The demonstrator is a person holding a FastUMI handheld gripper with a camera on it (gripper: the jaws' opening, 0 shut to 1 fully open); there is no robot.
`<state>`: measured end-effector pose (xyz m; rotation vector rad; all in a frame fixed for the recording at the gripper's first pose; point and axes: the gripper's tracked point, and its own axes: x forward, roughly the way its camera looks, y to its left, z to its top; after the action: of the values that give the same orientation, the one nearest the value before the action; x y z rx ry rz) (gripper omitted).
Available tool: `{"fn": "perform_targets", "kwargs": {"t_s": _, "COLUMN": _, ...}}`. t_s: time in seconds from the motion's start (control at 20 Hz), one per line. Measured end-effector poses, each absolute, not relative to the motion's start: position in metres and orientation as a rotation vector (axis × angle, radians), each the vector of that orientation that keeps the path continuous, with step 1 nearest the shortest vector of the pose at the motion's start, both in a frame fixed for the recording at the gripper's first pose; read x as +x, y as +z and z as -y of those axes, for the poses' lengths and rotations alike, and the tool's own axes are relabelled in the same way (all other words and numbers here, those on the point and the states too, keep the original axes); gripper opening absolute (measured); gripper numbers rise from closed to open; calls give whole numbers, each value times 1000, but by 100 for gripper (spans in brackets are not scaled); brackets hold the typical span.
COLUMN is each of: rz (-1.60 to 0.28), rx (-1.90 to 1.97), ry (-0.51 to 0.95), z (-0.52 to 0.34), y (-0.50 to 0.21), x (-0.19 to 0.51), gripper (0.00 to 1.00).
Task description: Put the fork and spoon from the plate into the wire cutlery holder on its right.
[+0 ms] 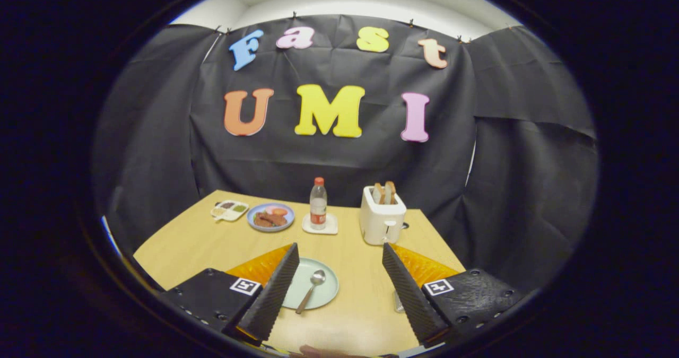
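Spoon (313, 288) on plate (324, 294) between wide-apart fingers (276, 289)

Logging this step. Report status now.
Gripper open, holding nothing. Metal spoon on pale green plate between fingers. Nothing blocking it.

1. The gripper (339, 273) is held above the wooden table (360, 315), its fingers spread wide with nothing between them.
2. A spoon (311, 290) is seen lying on the pale green plate (324, 293), just beside the left finger.
3. Beyond the fingers, a toaster (381, 218), a bottle (318, 204) and a blue plate of food (270, 217) are seen.
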<state>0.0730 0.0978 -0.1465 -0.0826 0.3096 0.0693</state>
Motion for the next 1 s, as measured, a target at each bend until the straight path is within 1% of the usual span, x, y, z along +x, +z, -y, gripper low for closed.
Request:
{"fn": "perform_targets", "kwargs": {"t_s": 0.35, "rz": -559, "rx": -48, "ry": 68, "z": -145, "y": -277, "x": 120, "gripper": 96}}
{"fn": "perform_targets", "kwargs": {"t_s": 0.5, "rz": -641, "rx": -23, "ry": 56, "z": -152, "y": -320, "x": 138, "gripper": 90}}
{"fn": "perform_targets", "kwargs": {"t_s": 0.55, "rz": -652, "rx": -34, "ry": 53, "z": -151, "y": -331, "x": 145, "gripper": 89}}
{"fn": "perform_targets", "kwargs": {"t_s": 0.6, "rz": -661, "rx": -40, "ry": 52, "z": -152, "y": -341, "x": 153, "gripper": 85}}
{"fn": "perform_targets", "kwargs": {"t_s": 0.75, "rz": -737, "rx": -4, "ry": 43, "z": -153, "y": -375, "x": 169, "gripper": 76}}
{"fn": "perform_targets", "kwargs": {"t_s": 0.9, "rz": -787, "rx": 20, "ry": 38, "z": -157, "y": -395, "x": 178, "gripper": 59}}
{"fn": "perform_targets", "kwargs": {"t_s": 0.95, "rz": -795, "rx": 23, "ry": 33, "z": -157, "y": -398, "x": 178, "gripper": 58}}
{"fn": "perform_targets", "kwargs": {"t_s": 1.0, "rz": -807, "rx": 22, "ry": 33, "z": -159, "y": -403, "x": 177, "gripper": 50}}
